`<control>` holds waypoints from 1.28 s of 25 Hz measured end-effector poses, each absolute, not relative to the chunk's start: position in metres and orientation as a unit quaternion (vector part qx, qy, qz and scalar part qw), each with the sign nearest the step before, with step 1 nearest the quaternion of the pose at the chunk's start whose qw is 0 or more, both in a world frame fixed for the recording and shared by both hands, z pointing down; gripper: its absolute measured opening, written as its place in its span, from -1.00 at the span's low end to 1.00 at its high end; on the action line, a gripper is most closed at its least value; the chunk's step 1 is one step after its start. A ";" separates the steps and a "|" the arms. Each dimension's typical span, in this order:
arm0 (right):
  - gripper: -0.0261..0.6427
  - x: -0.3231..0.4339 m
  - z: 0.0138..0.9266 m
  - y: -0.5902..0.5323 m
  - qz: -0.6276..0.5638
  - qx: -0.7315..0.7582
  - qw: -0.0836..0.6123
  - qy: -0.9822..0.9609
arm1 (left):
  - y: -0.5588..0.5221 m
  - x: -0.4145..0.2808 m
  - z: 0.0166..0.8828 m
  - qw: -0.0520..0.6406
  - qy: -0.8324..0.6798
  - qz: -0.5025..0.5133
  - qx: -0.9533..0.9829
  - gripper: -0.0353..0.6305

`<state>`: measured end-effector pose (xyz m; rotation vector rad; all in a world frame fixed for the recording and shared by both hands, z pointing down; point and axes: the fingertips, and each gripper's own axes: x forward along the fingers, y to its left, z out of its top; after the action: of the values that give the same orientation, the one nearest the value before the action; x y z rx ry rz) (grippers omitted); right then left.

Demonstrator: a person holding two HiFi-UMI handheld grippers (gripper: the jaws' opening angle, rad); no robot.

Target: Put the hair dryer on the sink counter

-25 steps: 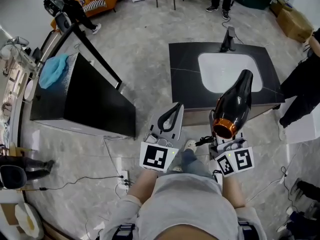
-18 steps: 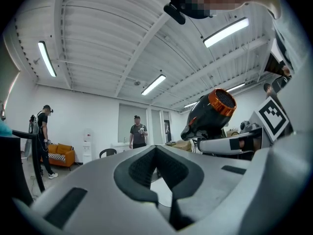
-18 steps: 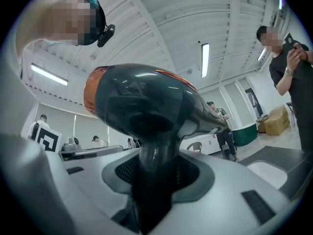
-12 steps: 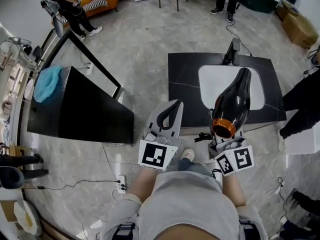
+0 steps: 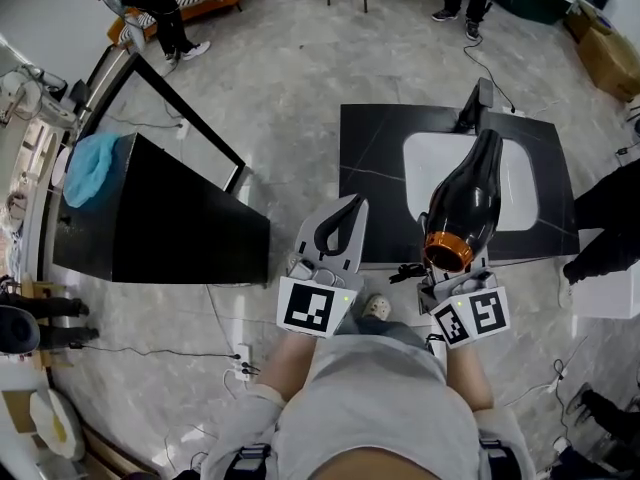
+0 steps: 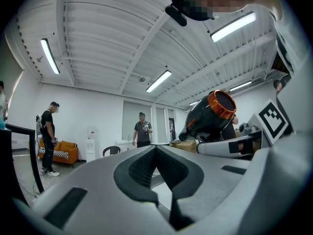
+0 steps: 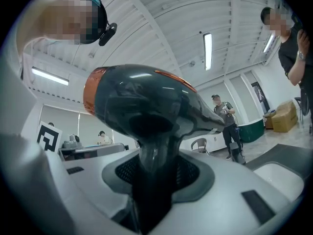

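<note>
The hair dryer [image 5: 465, 208] is black with an orange ring at its rear, and its nozzle points away over the white basin [image 5: 425, 163]. My right gripper [image 5: 452, 276] is shut on its handle, holding it above the front edge of the black sink counter [image 5: 372, 168]. In the right gripper view the handle [image 7: 154, 175] stands between the jaws of the right gripper [image 7: 156, 185] and the body [image 7: 146, 104] fills the middle. My left gripper [image 5: 345, 218] is shut and holds nothing, left of the dryer. The left gripper [image 6: 156, 168] sees the dryer [image 6: 208, 119] at its right.
A faucet [image 5: 478, 103] stands behind the basin. A black table [image 5: 170, 208] with a blue cloth [image 5: 88, 168] is at the left. A person [image 5: 610, 218] stands right of the counter, others farther off. Cables lie on the floor near a power strip [image 5: 245, 363].
The sink counter has drawn slightly nearer and lower in the head view as the person steps toward it. Both grippers keep their poses, with the dryer still held.
</note>
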<state>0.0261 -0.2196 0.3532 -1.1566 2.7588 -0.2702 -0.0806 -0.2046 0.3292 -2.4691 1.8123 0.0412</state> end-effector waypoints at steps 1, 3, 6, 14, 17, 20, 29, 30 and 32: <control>-0.41 0.025 0.354 -0.223 -0.092 -0.385 0.069 0.916 | -0.208 -0.082 0.328 0.039 0.591 0.013 -0.806 -0.88; -0.41 0.022 0.355 -0.230 -0.096 -0.389 0.068 0.914 | -0.217 -0.086 0.327 0.040 0.588 0.013 -0.808 -0.88; -0.41 0.018 0.356 -0.241 -0.100 -0.400 0.066 0.908 | -0.231 -0.091 0.326 0.036 0.578 0.014 -0.815 -0.88; -0.41 -0.005 0.361 -0.271 -0.105 -0.432 0.054 0.894 | -0.268 -0.106 0.324 0.033 0.542 0.013 -0.840 -0.88; -0.41 -0.014 0.364 -0.284 -0.105 -0.449 0.049 0.886 | -0.283 -0.115 0.326 0.029 0.526 0.013 -0.850 -0.88; -0.41 -0.021 0.369 -0.295 -0.107 -0.471 0.041 0.875 | -0.298 -0.124 0.330 0.022 0.506 0.011 -0.862 -0.88; -0.41 -0.041 0.401 -0.325 -0.132 -0.533 0.013 0.836 | -0.332 -0.148 0.346 0.004 0.450 0.008 -0.893 -0.88; -0.41 -0.044 0.405 -0.328 -0.136 -0.537 0.009 0.832 | -0.334 -0.150 0.348 0.002 0.445 0.007 -0.896 -0.88; -0.41 -0.050 0.414 -0.332 -0.143 -0.546 0.000 0.826 | -0.338 -0.155 0.352 -0.004 0.433 0.006 -0.901 -0.88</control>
<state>-0.0497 -0.3322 0.4137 -1.7143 2.5948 -0.4494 -0.1549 -0.3380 0.3523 -2.8387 1.3630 0.0201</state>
